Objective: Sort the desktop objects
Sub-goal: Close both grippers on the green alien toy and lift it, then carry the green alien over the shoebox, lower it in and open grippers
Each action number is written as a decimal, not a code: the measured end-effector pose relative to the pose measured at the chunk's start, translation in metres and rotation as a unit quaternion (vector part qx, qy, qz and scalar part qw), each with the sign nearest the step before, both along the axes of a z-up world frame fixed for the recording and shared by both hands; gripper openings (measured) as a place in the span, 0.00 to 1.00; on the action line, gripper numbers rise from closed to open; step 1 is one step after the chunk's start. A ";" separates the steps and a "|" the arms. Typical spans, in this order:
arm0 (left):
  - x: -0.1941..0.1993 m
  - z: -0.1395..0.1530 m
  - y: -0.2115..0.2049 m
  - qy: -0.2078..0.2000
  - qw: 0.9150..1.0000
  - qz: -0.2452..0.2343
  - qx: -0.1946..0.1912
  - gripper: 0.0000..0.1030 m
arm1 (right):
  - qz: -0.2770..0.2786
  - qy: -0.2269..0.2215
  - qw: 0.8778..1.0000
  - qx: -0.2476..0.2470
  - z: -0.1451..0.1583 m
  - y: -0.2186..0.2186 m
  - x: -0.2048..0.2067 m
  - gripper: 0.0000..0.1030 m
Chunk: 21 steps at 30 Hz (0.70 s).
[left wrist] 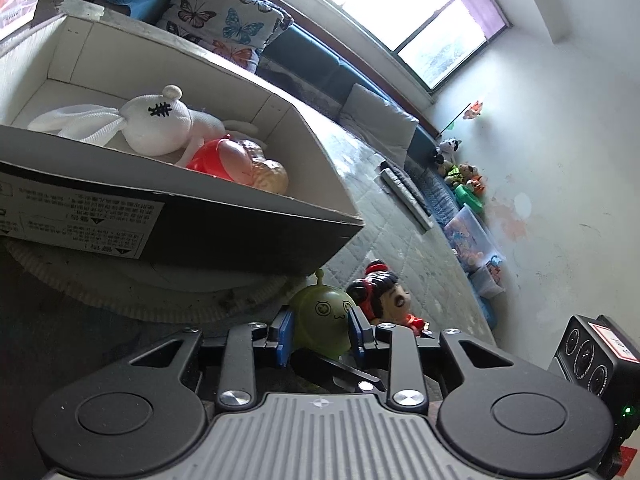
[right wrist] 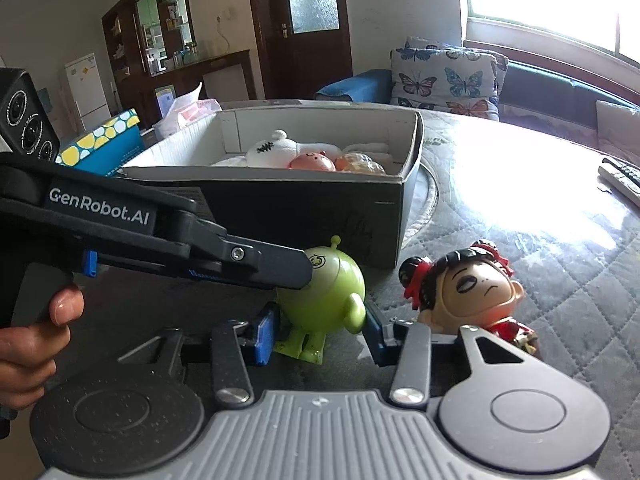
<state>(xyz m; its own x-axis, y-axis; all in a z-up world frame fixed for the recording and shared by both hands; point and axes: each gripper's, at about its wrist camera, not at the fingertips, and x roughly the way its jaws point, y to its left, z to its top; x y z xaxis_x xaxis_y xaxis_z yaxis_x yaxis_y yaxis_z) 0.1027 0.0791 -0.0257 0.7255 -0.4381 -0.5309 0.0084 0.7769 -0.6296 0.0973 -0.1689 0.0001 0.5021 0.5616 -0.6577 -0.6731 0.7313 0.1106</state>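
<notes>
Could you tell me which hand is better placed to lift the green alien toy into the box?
Probably right: the right tool clasps the green alien toy around the body, with the box straight ahead. The left tool pinches only its head.

The alien toy is lime green with a drawn face. The doll has black hair, red bows and red clothes. The box is black outside, pale inside, holding a white plush rabbit with black stitching. The cushion carries blue and orange butterflies. Gripper pads are blue.
</notes>
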 end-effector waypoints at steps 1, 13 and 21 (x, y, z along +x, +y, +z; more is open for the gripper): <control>-0.004 0.003 0.000 -0.006 1.000 0.000 0.000 0.30 | 0.001 -0.003 1.000 0.002 0.003 0.000 -0.003 0.44; -0.016 0.072 0.032 -0.089 0.995 0.045 0.031 0.30 | 0.041 -0.075 0.996 0.032 0.064 0.034 0.002 0.44; 0.012 0.078 0.085 -0.077 0.992 0.091 0.032 0.30 | 0.067 -0.060 0.995 0.037 0.074 0.094 0.042 0.42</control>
<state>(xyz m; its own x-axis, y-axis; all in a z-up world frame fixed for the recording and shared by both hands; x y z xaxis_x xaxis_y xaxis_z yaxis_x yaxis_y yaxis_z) 0.1150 0.1640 0.0526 0.8636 -0.2623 -0.4306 -0.0433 0.8123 -0.5816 0.1393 -0.0749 0.0739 0.4919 0.6741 -0.5510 -0.7760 0.6264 0.0736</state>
